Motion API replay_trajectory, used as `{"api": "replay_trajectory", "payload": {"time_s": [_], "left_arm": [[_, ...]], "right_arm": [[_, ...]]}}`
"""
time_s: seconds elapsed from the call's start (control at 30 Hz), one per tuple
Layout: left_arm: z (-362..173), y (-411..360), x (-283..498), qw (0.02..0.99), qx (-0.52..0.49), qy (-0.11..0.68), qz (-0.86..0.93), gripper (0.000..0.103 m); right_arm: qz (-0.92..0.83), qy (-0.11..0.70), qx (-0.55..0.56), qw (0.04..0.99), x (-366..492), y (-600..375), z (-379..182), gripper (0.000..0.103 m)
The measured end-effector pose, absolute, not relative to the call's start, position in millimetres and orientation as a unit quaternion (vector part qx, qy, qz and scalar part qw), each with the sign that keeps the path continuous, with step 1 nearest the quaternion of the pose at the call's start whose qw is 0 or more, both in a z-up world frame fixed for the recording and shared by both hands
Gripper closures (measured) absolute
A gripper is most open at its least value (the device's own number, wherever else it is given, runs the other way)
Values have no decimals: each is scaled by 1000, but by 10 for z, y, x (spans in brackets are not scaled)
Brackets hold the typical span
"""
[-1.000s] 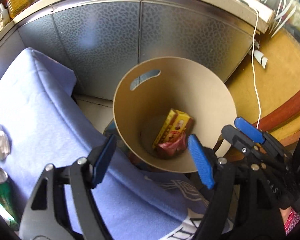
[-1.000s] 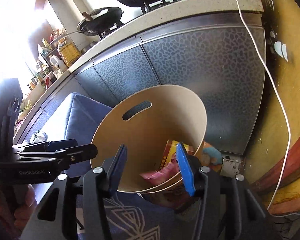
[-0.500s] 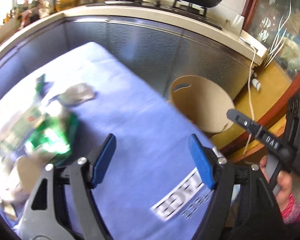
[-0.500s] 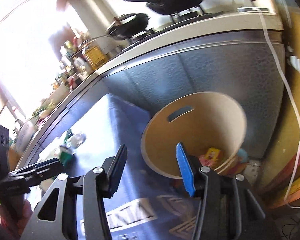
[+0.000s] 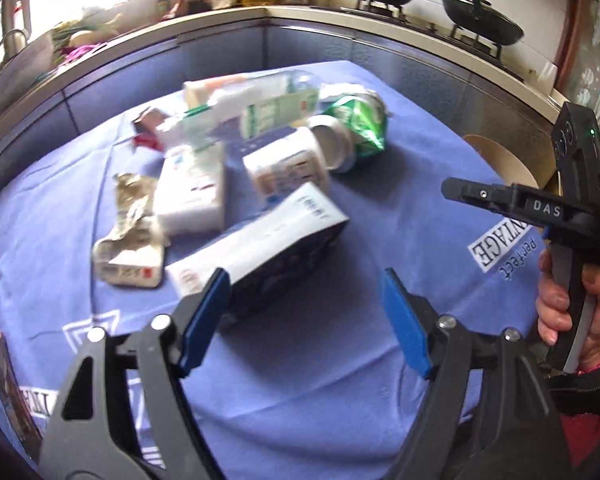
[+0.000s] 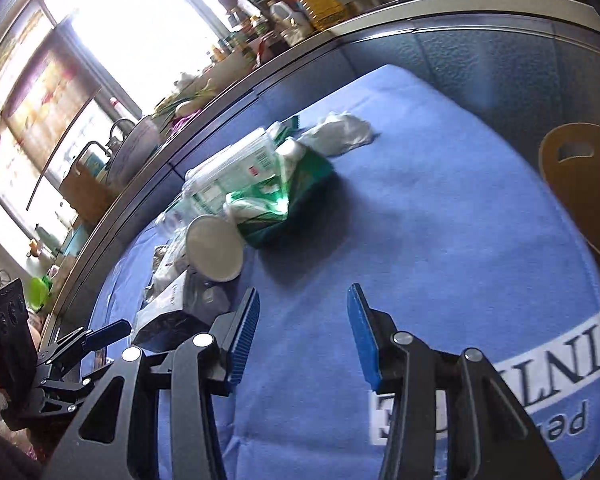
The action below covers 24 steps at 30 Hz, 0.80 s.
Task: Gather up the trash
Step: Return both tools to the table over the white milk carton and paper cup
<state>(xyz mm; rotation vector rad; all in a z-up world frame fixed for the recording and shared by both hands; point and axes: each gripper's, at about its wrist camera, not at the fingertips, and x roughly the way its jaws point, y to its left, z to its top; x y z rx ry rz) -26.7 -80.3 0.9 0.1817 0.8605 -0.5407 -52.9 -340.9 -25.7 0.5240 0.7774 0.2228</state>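
A pile of trash lies on the blue cloth (image 5: 340, 360): a long white and dark box (image 5: 260, 248), white cartons (image 5: 192, 192), a crumpled wrapper (image 5: 132, 208), a paper cup (image 5: 332, 148) and a green bag (image 5: 356, 124). My left gripper (image 5: 304, 320) is open and empty, just short of the long box. My right gripper (image 6: 300, 332) is open and empty over bare cloth, right of the pile; it also shows in the left wrist view (image 5: 520, 200). The tan bin (image 6: 584, 184) stands off the cloth's far right edge.
A kitchen counter (image 5: 260, 12) with pans, bottles and vegetables curves behind the table. Grey cabinet fronts (image 5: 420, 68) stand close behind the cloth. The paper cup (image 6: 216, 248) and green bag (image 6: 284, 196) lie ahead and left of the right gripper.
Both grippers have swung left, away from the bin and its dropped packets, to face the trash pile on the cloth. Both stay open and empty.
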Motion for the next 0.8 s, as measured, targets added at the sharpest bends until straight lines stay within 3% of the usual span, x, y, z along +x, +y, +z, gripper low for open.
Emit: {"api": "replay_trajectory", "payload": {"time_s": [0.2,0.37,0.57,0.63,0.73,0.77,0.8], "left_arm": [[-74,-393,-100,887,76,399,-219,19],[-191,-448,15,887,101,383,-238,10],[-352,-608,149,875,128,386,-264,10],[-378,-651,131,874,139,376,-275,17],[-405,-707,81,874,155,369,-276,27],[-400,-712,56,874,156,368,-278,35],[-390,-714,35,874,155,369,-277,37]], "right_arm": [[164,382,239,877,-188,-2976,-69,57],[193,391,243,867,119,-2760,28,57],[212,403,225,861,319,-2588,44,74],[217,409,220,859,324,-2555,6,90],[227,408,217,857,274,-2548,-1,101],[232,405,219,857,245,-2562,4,103],[232,402,223,857,209,-2592,13,103]]}}
